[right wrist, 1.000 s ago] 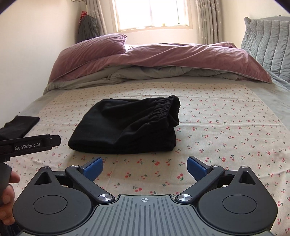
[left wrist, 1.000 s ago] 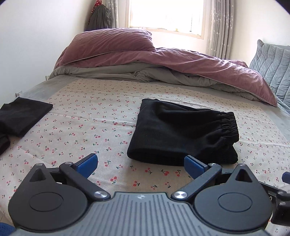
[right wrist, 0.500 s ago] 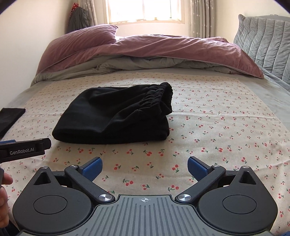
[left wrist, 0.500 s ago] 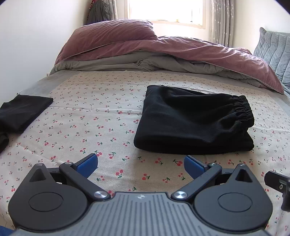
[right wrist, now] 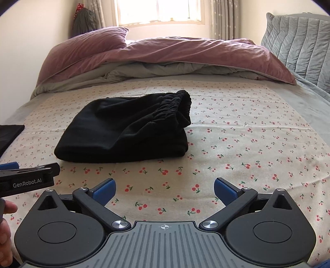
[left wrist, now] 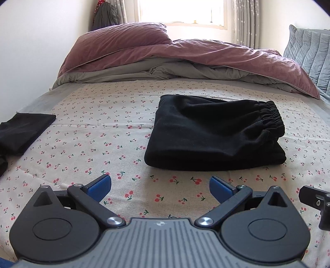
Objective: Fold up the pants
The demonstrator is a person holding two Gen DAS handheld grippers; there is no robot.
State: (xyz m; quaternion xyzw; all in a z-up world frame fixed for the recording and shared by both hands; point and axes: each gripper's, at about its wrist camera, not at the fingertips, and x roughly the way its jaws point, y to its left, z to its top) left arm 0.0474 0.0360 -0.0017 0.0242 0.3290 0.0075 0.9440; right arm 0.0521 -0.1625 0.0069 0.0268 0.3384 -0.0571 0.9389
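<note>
Pants (left wrist: 214, 140) lie mid-bed; duvet (left wrist: 185, 59) behind, second garment (left wrist: 22, 129) far left

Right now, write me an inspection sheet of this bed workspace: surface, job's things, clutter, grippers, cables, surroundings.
Surface: cherry-print sheet spread over the bed, lying flat with faint creases.
Job's things: black pants folded into a compact bundle on the sheet, elastic waistband on top at the right end.
Clutter: second folded black garment at the sheet's left edge, apart from the pants.
Grippers: left gripper open, holding nothing, short of the pants; right gripper open, holding nothing, also short of them.
Cables: nothing seen.
Surroundings: mauve duvet and mauve pillow heaped at the far end, grey quilted cushion at right, bright window with curtains, dark clothing hanging in the corner.
</note>
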